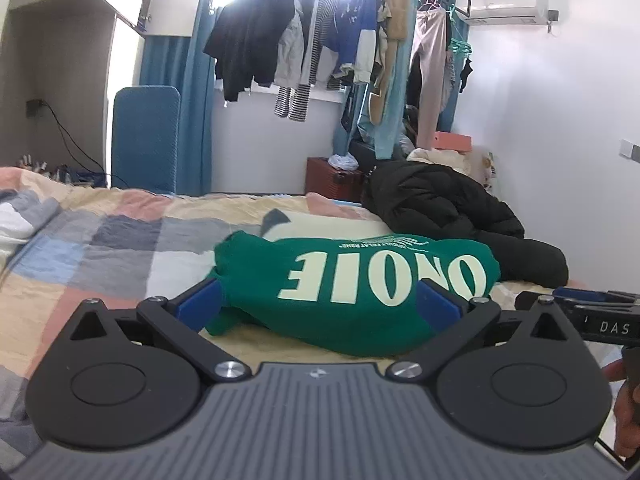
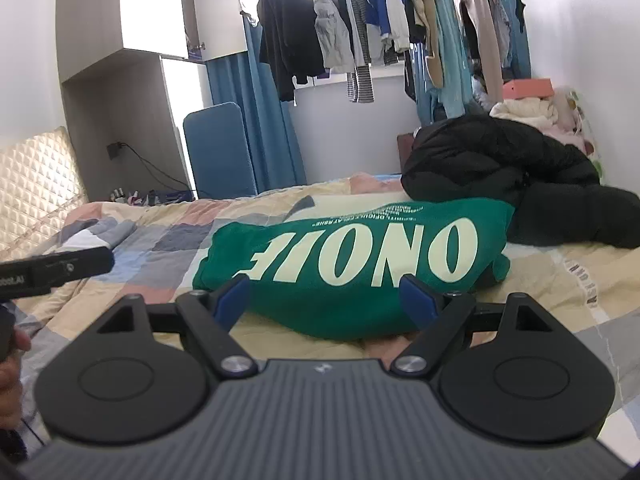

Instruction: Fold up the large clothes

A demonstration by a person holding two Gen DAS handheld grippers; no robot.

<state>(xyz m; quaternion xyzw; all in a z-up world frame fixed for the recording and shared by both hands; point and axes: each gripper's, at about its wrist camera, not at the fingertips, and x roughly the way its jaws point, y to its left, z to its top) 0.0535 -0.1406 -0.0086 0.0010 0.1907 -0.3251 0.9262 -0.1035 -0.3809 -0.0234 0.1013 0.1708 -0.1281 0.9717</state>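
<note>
Bedroom scene: bed [image 1: 120, 240] with a pastel patchwork cover, clothes rail [image 1: 360, 20] hung with garments by the window, blue curtains, wall air conditioner [image 1: 508, 2] top right in the left wrist view.

Task progress: looks late-stage for this item. Green sweatshirt [image 1: 360, 280] lies on the bed as a compact folded bundle, no sleeves hanging out, cream block lettering facing up and upside down to both cameras. Folding of this piece seems done or nearly done; maybe a final tidy or set-aside is left. Black puffer jacket [image 2: 512, 168] sits crumpled just behind and right of the sweatshirt, touching it or nearly so, clearly unfolded, so probably next. A cream garment [image 1: 320, 220] shows flat under or behind the green one; can't tell its state.

Sweatshirt look: thick, soft, rounded edges, a bit puffy rather than flat, near edge slightly lumpy at its left end.

Left hand-held gripper [image 1: 320, 304]: blue fingers spread wide apart, holding nothing, just in front of the bundle's near edge. Right hand-held gripper [image 2: 326, 300]: same, fingers apart, empty, poised at the near edge. Contact with the fabric can't be told.
</note>
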